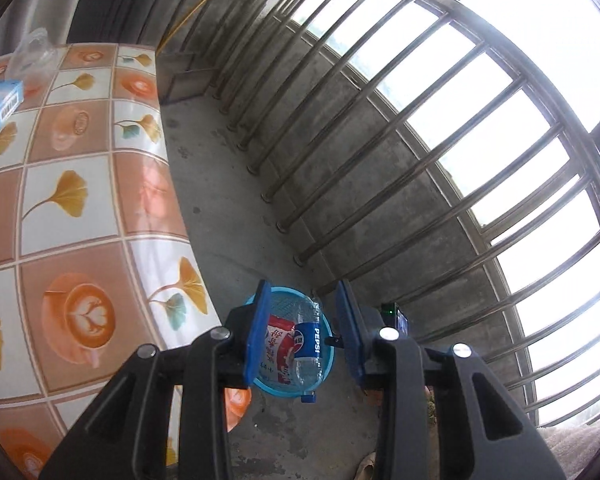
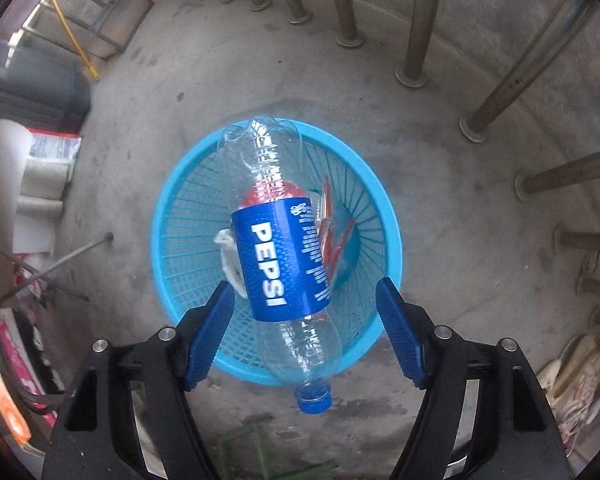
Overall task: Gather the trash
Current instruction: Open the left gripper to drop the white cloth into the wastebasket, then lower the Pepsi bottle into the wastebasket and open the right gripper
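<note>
An empty Pepsi bottle point(image 2: 280, 256) with a blue label and cap lies across a round blue mesh basket point(image 2: 172, 216) on the concrete floor, its cap end over the near rim. A red and white wrapper point(image 2: 334, 232) and white paper lie under it. My right gripper point(image 2: 306, 308) is open above the basket, jaws either side of the bottle and not touching it. My left gripper point(image 1: 304, 320) is open and empty, high above the same basket point(image 1: 328, 360), where the bottle point(image 1: 308, 344) and wrapper point(image 1: 278, 344) show. A clear plastic bag point(image 1: 32, 56) and a blue box point(image 1: 0, 104) lie on the table.
A table point(image 1: 80, 208) with a tiled leaf-and-coffee cloth stands left of the basket. A metal railing point(image 1: 380, 128) on a concrete kerb runs behind it. Its posts point(image 2: 416, 28) ring the floor. Bags and clutter point(image 2: 32, 184) sit at the left, cloth point(image 2: 572, 380) at the right.
</note>
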A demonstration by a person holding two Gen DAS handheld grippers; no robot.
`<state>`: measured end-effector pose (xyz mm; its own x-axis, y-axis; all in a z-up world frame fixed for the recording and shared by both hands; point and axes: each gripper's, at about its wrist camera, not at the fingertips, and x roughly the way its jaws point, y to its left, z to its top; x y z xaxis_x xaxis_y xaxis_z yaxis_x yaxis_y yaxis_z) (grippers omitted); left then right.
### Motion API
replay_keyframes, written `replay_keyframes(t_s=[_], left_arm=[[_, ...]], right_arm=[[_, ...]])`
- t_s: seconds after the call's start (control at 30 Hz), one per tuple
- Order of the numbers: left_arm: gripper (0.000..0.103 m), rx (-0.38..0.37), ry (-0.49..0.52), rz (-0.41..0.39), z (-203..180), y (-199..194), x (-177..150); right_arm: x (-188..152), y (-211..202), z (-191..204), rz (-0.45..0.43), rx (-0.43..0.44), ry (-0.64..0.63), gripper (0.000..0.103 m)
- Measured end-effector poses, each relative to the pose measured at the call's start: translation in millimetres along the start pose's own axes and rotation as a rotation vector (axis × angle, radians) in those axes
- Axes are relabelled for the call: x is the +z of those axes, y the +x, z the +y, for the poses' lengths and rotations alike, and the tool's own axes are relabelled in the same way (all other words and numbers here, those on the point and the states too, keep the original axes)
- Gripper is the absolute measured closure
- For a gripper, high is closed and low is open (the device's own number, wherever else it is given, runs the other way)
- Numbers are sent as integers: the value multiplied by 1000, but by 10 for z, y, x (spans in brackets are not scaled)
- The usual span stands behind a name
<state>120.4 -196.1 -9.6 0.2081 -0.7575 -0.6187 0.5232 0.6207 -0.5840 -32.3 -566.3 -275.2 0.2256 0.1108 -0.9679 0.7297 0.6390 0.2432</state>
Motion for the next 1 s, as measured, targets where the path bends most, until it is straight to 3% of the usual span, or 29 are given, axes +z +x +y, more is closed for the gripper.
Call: replay_keyframes(t_s=[0.37, 0.63, 0.67, 0.73, 0.87, 1.0], left_arm=[[70, 88, -3, -147, 309, -694, -7], [66, 150, -77, -220, 637, -1084, -105], [66, 155, -85, -224, 668, -1117, -114], [66, 160, -97, -226, 723, -1156, -134], [66, 158, -102, -233, 735, -1196, -171], [66, 149, -95, -238, 747, -1205, -168]], right_arm=[[5, 188, 243, -2, -80, -81, 38], [-36, 530, 222, 42, -93, -80, 29], [-41, 579, 229, 55, -95, -84, 30], [-59, 636, 240, 79, -90, -83, 46], [-94, 519, 211, 85, -106, -75, 47], [-132, 296, 99, 187, -119, -54, 47]])
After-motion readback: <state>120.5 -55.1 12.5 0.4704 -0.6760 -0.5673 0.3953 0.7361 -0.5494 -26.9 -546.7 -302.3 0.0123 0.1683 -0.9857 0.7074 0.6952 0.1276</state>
